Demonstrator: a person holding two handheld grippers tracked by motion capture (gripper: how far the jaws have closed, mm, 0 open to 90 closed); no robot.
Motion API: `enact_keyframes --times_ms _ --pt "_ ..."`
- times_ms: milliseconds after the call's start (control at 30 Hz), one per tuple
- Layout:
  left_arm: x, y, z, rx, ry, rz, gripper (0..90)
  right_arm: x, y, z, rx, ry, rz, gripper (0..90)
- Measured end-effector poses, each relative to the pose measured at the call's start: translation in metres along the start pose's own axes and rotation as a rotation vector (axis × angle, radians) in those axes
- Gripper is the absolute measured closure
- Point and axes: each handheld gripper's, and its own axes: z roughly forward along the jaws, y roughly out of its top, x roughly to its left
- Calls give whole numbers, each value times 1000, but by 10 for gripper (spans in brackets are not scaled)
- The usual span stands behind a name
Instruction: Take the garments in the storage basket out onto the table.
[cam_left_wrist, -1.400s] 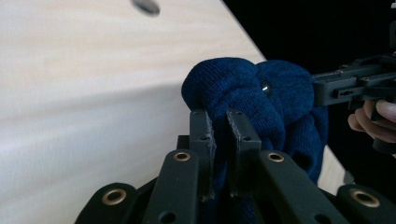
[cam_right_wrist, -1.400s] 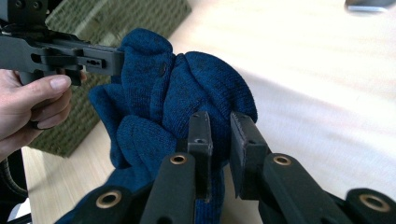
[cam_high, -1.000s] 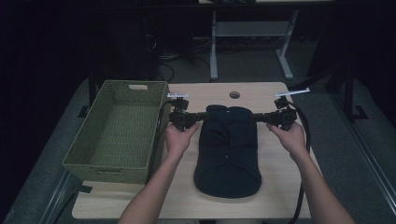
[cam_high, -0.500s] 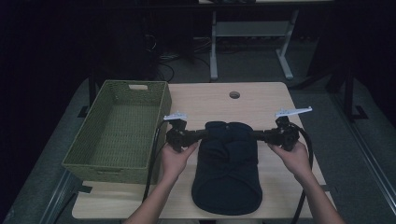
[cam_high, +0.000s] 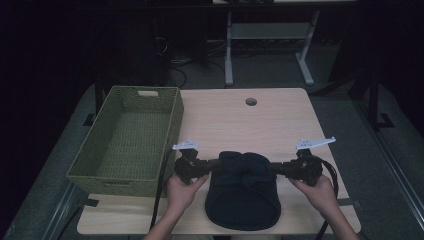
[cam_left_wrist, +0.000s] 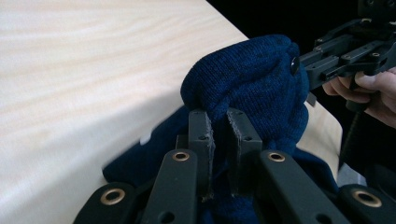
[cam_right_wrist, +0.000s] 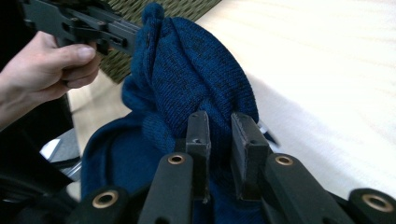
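Both pairs of jaws are clamped on knit fabric: the left gripper (cam_left_wrist: 219, 135) pinches one side of the dark blue sweater (cam_high: 243, 192), the right gripper (cam_right_wrist: 226, 140) the opposite side, each with a thick wad of cloth bunched between its black pads. The garment lies at the near middle of the table (cam_high: 280, 125), its far edge lifted and gathered between the two grippers while the rest rests flat toward the person. The likely trouble, as I judge it, is uneven tension — if one hand pulls ahead of the other, the fold will skew or the knit may slip out of one pinch and flop open. The woven basket (cam_high: 127, 140) stands just left of the left gripper, so a wide swing could knock its wall. Both hands — left hand (cam_high: 182, 192) and right hand (cam_high: 320, 192) — grip from below, forearms entering from the near edge, grippers pointing inward at each other, roughly level.
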Motion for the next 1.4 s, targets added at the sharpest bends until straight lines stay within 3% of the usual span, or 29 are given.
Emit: enact_keyframes --times_ms 367,433,500,600,700,867,967,1300,1400 --pt "-7 -27 -3 62 -31 9 814 9 -33 3 57 56 16 763" --pt "-6 -29 -3 62 -37 7 814 9 -33 2 67 74 19 724" --pt "-5 -30 -4 65 -39 11 814 7 -27 -3 36 83 30 699" --pt "-6 -32 -4 65 -38 18 814 -3 -11 -11 -16 104 58 706" --pt "-7 -33 -4 68 -44 26 813 -9 -5 -10 -23 101 65 724" --pt "-6 -38 -4 75 -62 26 812 -17 7 5 28 60 88 787" --pt "-6 -39 -5 73 -71 10 804 -19 8 23 82 93 91 789" --pt "-14 -33 -19 89 -139 -7 706 -3 -2 28 132 148 69 800" --pt "-17 -32 -25 78 -159 -13 702 2 -11 34 174 150 53 799"
